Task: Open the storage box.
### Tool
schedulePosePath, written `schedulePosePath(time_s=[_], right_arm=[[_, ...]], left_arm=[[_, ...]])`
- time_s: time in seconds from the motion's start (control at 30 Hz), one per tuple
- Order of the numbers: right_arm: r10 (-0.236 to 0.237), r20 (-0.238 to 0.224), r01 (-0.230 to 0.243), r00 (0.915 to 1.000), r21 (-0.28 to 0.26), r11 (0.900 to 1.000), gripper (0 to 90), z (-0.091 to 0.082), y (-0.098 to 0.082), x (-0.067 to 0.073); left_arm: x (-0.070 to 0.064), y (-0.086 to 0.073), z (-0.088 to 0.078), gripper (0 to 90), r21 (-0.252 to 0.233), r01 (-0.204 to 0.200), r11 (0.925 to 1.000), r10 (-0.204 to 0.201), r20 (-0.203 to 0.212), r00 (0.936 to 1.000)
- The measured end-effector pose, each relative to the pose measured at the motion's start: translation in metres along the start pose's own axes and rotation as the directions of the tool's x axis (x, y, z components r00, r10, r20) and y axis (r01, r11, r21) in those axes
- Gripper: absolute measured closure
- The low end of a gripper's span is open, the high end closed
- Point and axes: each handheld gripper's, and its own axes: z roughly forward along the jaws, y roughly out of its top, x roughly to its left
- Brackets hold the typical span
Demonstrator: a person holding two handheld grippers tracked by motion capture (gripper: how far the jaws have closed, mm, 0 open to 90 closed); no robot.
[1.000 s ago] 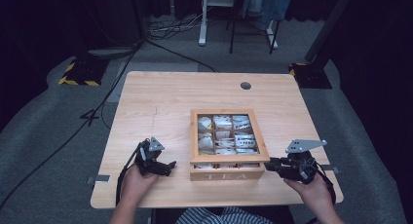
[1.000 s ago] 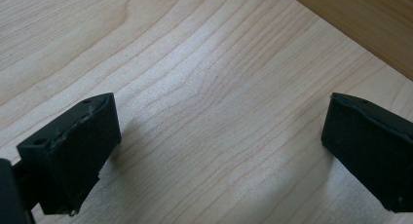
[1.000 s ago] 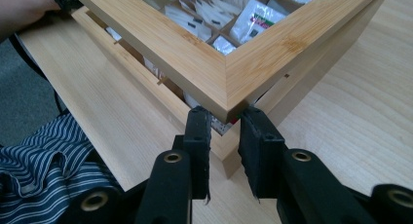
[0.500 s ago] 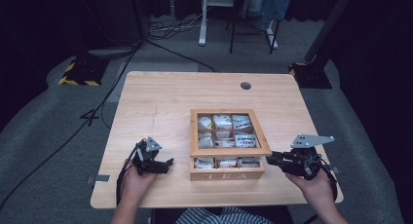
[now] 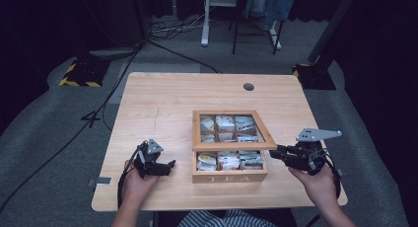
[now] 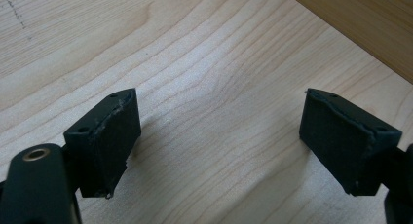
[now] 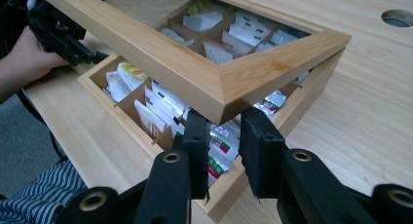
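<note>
A wooden tea box marked TEA stands near the table's front edge, with tea bags in its compartments. Its glazed wooden lid is tilted up at the front. My right gripper is shut on the lid's front right corner; in the right gripper view the jaws pinch that corner of the lid above the box. My left gripper rests low on the table left of the box, open. Its jaws have just been closing a little, with only bare wood between them.
The light wooden table has a round cable hole at the back right. Beyond the table are grey carpet, cables, a stand base with yellow and black stripes and chair legs.
My right gripper has risen a little and the lid's front edge stands higher above the box. The left hand has stayed in place.
</note>
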Motion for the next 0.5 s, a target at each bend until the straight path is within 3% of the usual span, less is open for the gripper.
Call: schedulePosePath(time_s=[0.23, 0.5], right_arm=[[0.010, -0.006, -0.010, 0.9999, -0.031, 0.999, 73.5, -0.002, 0.007, -0.003], [0.007, 0.001, -0.007, 1.0000, -0.072, 0.997, 73.6, -0.002, 0.015, -0.006]], left_arm=[[0.000, 0.001, -0.002, 19.6, 0.008, 0.003, 1.0000, -0.003, -0.003, 1.0000], [-0.002, 0.001, -0.004, 29.9, 0.008, 0.007, 0.9999, -0.007, -0.010, 0.9999]])
